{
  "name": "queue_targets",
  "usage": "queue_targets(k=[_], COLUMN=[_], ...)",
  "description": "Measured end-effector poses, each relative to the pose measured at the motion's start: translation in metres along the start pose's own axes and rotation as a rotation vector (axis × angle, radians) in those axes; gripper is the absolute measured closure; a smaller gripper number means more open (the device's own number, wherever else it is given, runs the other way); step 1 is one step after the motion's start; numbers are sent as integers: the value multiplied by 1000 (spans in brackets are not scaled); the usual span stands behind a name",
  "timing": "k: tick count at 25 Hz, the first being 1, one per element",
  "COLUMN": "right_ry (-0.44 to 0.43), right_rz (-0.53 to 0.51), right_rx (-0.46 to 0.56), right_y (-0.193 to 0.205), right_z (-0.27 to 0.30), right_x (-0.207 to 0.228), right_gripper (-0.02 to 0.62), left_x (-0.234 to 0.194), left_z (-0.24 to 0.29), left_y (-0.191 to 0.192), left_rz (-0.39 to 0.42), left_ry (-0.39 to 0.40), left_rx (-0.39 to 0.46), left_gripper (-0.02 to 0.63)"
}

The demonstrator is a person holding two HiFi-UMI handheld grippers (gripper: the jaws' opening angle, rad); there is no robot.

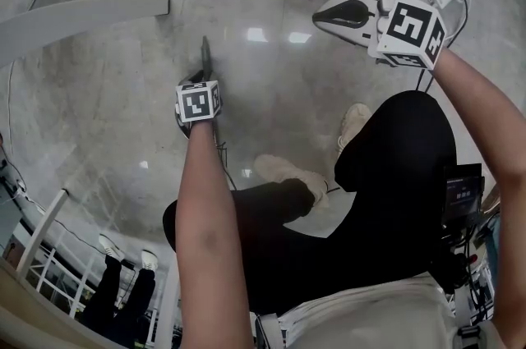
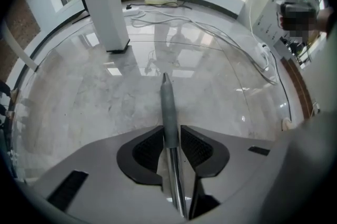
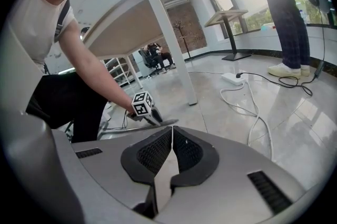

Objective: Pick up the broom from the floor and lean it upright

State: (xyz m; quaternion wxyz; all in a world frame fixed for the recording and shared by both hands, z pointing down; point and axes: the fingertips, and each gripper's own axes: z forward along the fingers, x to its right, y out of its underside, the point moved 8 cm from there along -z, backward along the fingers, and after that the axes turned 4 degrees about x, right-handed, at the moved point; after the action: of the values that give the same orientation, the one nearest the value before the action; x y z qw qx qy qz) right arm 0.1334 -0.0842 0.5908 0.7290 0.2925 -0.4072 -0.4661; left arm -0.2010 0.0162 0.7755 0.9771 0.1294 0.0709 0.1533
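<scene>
The broom's handle (image 2: 167,107), a metal tube with a grey grip at its end, runs straight between the jaws of my left gripper (image 2: 171,129). The pads flank the grip closely and a thin gap shows on the right side, so the gripper is open around it. In the head view the left gripper (image 1: 200,81) points steeply down at the floor, with the handle's dark tip (image 1: 205,53) sticking out beyond it. The right gripper view shows the handle (image 3: 118,130) low and nearly level. My right gripper (image 3: 171,130) is shut and empty, up at the right (image 1: 322,16). The broom's head is hidden.
A white table leg (image 2: 108,4) stands on the glossy stone floor ahead. White cables (image 2: 221,33) and a power strip (image 3: 234,78) lie beyond it. Another person stands by the windows (image 3: 287,17). My own legs and shoes (image 1: 283,171) are just right of the handle.
</scene>
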Motion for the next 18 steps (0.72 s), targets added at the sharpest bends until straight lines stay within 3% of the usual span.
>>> queue_targets(k=[4,9,14,18], right_ry=[10,39,41,21], right_rz=[-3,15,53,58], right_rx=[11,24,10,-2], right_y=[9,5,-23,-68], right_z=[-2,-12,-31,-54], right_x=[3,1,-30,-73], right_gripper=[577,577,577,577], left_x=[1,4,14,27], left_z=[11,0,-62,-136], left_y=[4,1,-1,-1], left_rz=[-3,-6,-2,7], left_ry=[-63,-65,-76,-77], left_rx=[-26,-18,87,165], left_gripper=[511,518,520,520])
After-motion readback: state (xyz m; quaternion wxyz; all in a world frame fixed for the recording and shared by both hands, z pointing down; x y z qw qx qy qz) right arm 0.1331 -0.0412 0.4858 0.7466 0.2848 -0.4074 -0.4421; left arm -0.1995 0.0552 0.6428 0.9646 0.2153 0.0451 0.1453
